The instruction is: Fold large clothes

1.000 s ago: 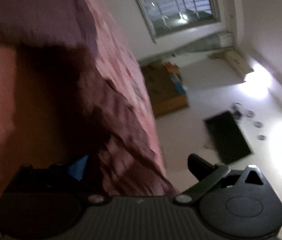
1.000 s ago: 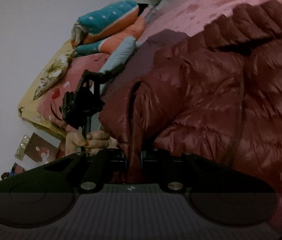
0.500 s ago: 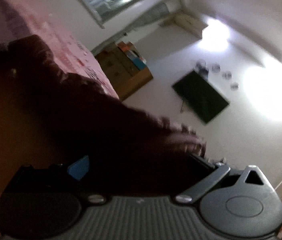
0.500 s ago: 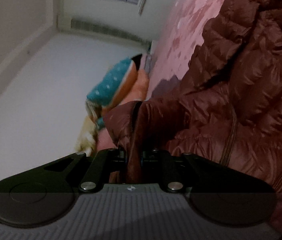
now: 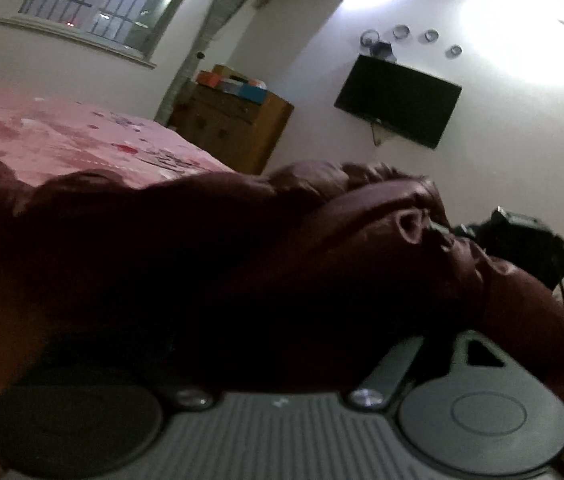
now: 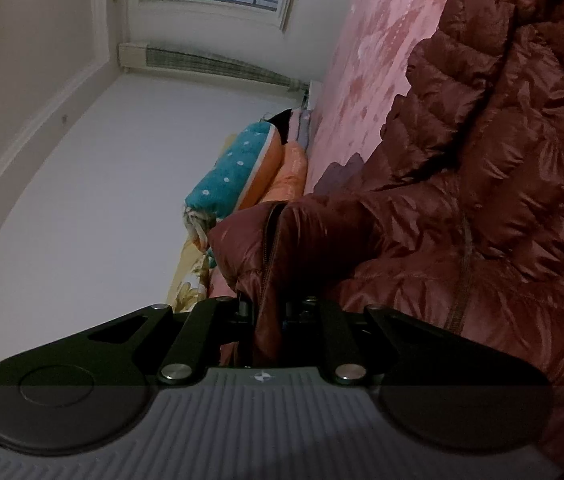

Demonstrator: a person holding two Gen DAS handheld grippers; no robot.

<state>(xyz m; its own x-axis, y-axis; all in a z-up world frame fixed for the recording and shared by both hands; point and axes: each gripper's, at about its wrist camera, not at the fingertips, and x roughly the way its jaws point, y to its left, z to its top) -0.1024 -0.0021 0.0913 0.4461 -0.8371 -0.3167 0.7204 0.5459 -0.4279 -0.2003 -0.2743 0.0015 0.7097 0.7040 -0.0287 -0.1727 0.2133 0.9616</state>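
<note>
A dark maroon puffer jacket (image 6: 502,200) lies spread on the bed's pink floral sheet (image 6: 366,60). My right gripper (image 6: 268,312) is shut on the jacket's front edge beside the zipper, and a fold of it stands up between the pads. In the left wrist view a thick bunch of the jacket (image 5: 242,260) is lifted in front of the camera and fills the space between the jaws. My left gripper (image 5: 282,320) is closing on it. Its fingertips are buried in the fabric, so I cannot see whether the pads press.
Behind the bed (image 5: 62,136) stand a wooden dresser (image 5: 234,128) with boxes on top, a wall-mounted TV (image 5: 398,106) and a barred window (image 5: 98,0). A black bag (image 5: 530,244) sits at the right. Rolled blankets and pillows (image 6: 242,168) are stacked at the head of the bed.
The left gripper rolled upright and rose, and its open jaws, which stood beside the fabric, now have the jacket bunched between them. The right gripper kept its hold and swung round early on.
</note>
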